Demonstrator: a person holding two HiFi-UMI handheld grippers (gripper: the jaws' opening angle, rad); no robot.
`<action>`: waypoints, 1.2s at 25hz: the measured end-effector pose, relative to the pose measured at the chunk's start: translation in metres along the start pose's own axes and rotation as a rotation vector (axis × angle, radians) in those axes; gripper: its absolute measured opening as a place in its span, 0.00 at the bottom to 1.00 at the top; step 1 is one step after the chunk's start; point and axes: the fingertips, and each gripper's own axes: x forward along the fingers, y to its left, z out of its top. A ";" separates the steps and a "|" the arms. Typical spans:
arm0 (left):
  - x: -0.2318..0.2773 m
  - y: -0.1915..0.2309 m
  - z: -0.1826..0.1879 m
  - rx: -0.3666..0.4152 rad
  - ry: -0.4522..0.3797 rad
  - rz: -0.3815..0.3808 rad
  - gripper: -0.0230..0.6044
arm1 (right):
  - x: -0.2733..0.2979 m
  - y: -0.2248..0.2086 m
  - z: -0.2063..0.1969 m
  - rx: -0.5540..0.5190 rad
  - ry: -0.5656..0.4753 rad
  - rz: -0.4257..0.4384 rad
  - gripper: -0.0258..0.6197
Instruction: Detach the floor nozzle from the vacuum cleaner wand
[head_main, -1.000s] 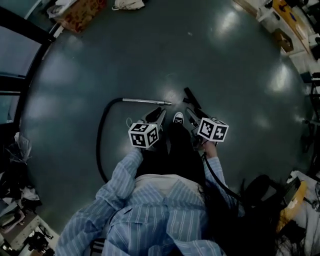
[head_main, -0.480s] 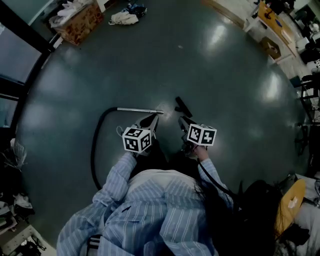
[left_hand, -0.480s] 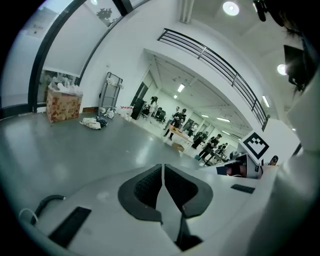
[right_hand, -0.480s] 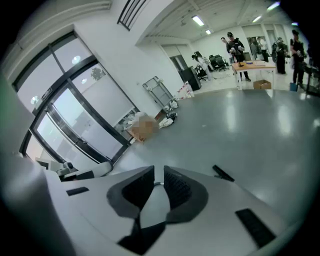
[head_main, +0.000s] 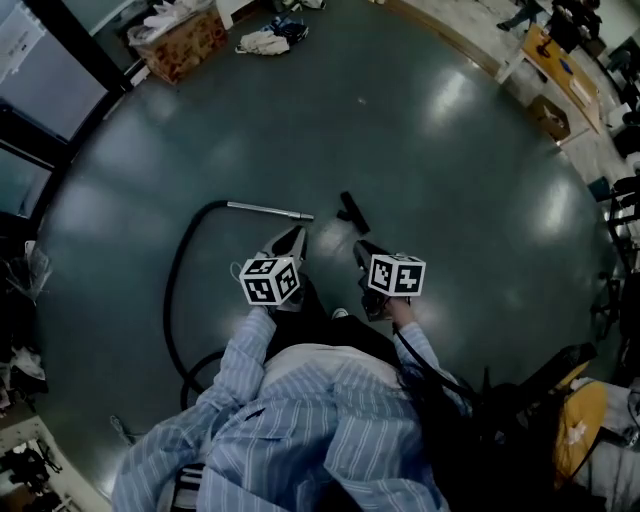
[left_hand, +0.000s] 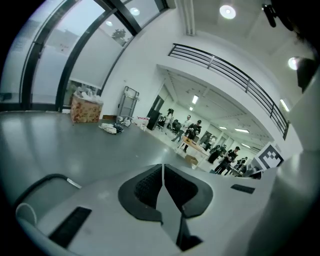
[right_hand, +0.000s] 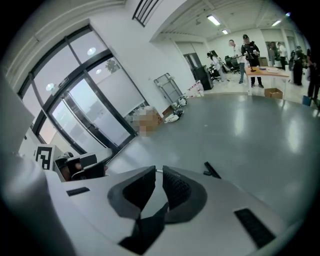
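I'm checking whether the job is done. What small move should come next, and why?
Probably just draw the left gripper and right gripper clear; no more pulling seems needed. The nozzle lies on the floor apart from the wand tip, so it looks detached. Both grippers' fingers have just been closing, with nothing between them.

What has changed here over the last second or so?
Both grippers pulled back a little from the parts on the floor. The jaws of the left gripper have just closed together, empty; those of the right gripper closed to a narrow gap, also empty. Unchanged: the wand and the floor nozzle lie apart on the floor.
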 end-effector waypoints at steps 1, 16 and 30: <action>-0.006 -0.011 -0.011 -0.025 -0.005 0.016 0.07 | -0.009 -0.006 -0.010 -0.010 0.010 0.012 0.12; -0.103 -0.073 -0.127 0.024 0.159 0.128 0.07 | -0.054 -0.002 -0.114 -0.077 0.128 0.093 0.12; -0.172 -0.063 -0.142 0.032 0.094 0.100 0.07 | -0.059 0.052 -0.162 -0.099 0.103 0.081 0.12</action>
